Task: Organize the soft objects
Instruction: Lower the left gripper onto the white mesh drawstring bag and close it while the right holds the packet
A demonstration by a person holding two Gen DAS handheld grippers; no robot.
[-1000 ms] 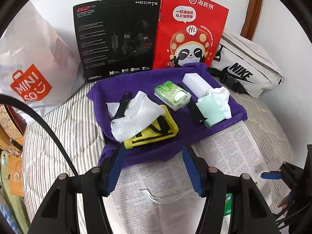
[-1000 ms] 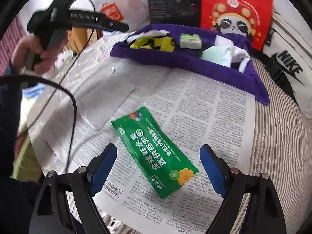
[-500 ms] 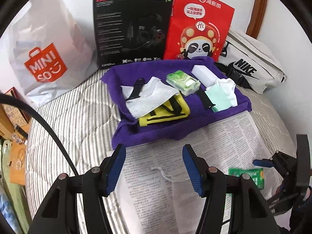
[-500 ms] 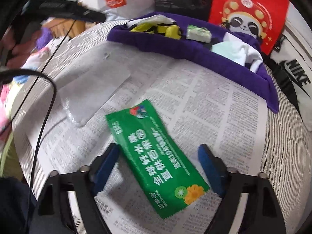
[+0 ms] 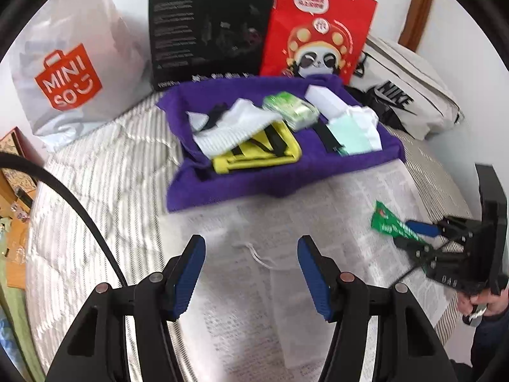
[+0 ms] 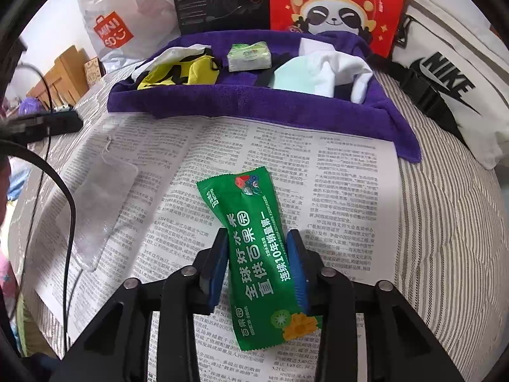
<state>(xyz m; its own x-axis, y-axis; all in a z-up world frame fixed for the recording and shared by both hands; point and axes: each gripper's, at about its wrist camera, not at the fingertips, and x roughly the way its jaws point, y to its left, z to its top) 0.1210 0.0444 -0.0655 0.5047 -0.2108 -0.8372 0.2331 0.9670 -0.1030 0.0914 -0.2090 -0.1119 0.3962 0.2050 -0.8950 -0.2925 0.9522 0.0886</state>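
Note:
My right gripper (image 6: 257, 238) is shut on a green wet-wipe packet (image 6: 257, 248) over the newspaper (image 6: 334, 197); both pads press its sides. The packet also shows in the left wrist view (image 5: 391, 226), held by the right gripper (image 5: 410, 232). My left gripper (image 5: 251, 251) is open and empty above the newspaper (image 5: 241, 302). A purple towel (image 5: 222, 187) beyond holds a yellow-black cloth (image 5: 254, 156), white cloths (image 5: 229, 127), a green tissue pack (image 5: 289, 106), a white block (image 5: 324, 100) and a mint-and-white cloth (image 5: 353, 130).
A clear plastic pouch with a string (image 6: 98, 197) lies on the newspaper's left part. Behind the towel stand a white Miniso bag (image 5: 70, 73), a black headset box (image 5: 210, 22) and a red panda bag (image 5: 315, 28). A white Nike bag (image 5: 410, 95) lies at the right.
My right gripper has moved forward and closed on the green packet, which is now turned along the fingers. My left gripper has drawn back from the purple towel, still open.

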